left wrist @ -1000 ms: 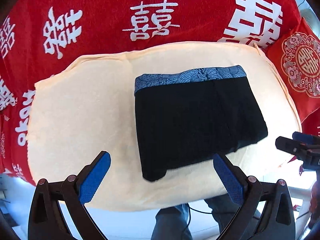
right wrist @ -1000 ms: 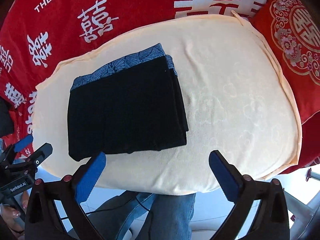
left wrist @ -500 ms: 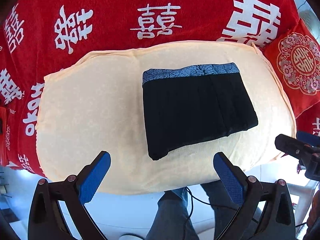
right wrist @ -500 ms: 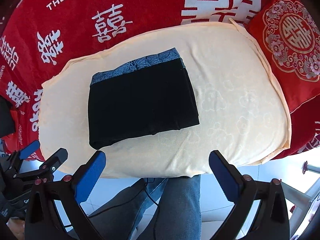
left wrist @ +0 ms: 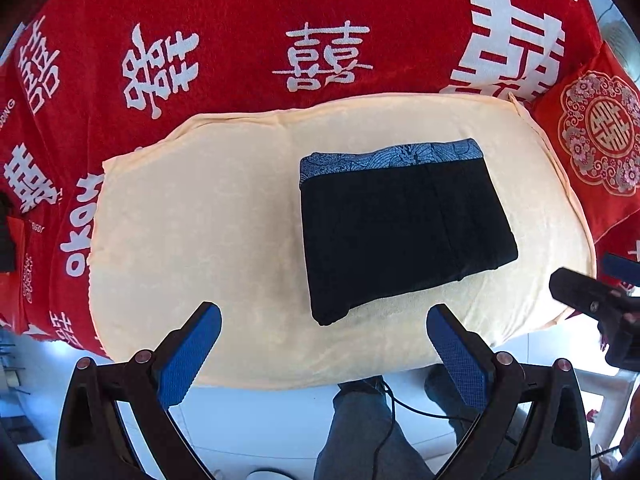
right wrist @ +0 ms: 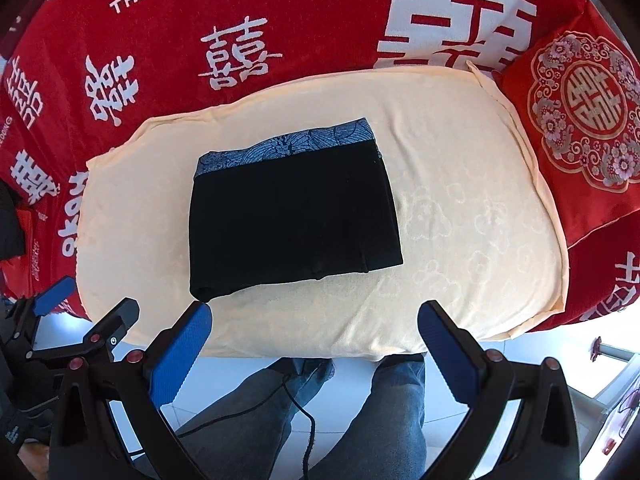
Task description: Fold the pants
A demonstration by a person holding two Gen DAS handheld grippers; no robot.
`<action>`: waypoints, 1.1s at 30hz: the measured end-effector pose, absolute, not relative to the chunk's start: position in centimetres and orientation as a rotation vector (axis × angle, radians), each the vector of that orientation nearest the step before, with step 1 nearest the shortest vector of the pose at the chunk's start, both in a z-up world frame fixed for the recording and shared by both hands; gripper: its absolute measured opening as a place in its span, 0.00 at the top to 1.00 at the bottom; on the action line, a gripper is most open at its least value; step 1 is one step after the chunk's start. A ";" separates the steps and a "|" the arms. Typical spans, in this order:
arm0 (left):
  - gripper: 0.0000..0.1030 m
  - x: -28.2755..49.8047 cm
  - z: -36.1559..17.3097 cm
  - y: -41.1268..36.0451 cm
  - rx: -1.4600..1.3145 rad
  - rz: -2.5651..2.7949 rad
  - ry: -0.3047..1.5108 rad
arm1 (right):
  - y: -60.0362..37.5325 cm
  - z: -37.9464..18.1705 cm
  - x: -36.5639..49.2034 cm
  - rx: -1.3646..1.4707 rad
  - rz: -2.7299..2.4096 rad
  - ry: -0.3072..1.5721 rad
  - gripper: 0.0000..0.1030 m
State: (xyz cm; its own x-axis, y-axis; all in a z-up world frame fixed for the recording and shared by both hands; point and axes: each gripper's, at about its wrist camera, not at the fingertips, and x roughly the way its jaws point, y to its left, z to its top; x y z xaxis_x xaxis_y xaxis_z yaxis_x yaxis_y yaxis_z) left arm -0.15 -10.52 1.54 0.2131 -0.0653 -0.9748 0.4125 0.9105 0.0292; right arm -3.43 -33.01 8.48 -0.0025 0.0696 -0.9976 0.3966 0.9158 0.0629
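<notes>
Pants [left wrist: 404, 228]: black, with a blue patterned waistband [left wrist: 390, 158] along the 12 o'clock edge. They lie folded into a compact rectangle on the cream towel [left wrist: 200, 220], right of its centre in the left wrist view and left of centre in the right wrist view. The towel is spread over a red blanket [left wrist: 240, 40] with white characters.

Left gripper [left wrist: 322, 350]: fingers spread wide, holding nothing, hanging clear of the towel's 6 o'clock edge. Right gripper [right wrist: 314, 346]: likewise spread and empty, off the same edge. Neither touches the pants.

Handling assessment: soft, light knit fabric, limp, with several stacked layers that will likely slide apart if lifted by one layer only. The 6 o'clock hem at the left corner [right wrist: 202, 292] bulges slightly, which suggests loose layers there. The waistband is probably the firmest part.

Recommended hold, should any further tidying be needed: pinch the whole stack at both corners of one edge, preferably the waistband corners at 10 and 2 o'clock, and move both ends together. The fold appears essentially complete.
</notes>
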 end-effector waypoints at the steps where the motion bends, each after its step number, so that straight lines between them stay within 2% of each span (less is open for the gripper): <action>1: 0.00 -0.2 1.7 -10.7 0.303 -0.331 1.322 | -33.1 8.5 -3.4 0.367 -0.259 1.567 0.00; 11: 0.00 -1.5 2.9 -13.1 0.301 -0.282 1.330 | -34.4 9.1 -4.2 0.267 -0.202 1.616 0.00; 33: 0.00 -2.8 3.1 -13.7 0.322 -0.249 1.362 | -34.7 9.6 -4.1 0.244 -0.163 1.606 0.00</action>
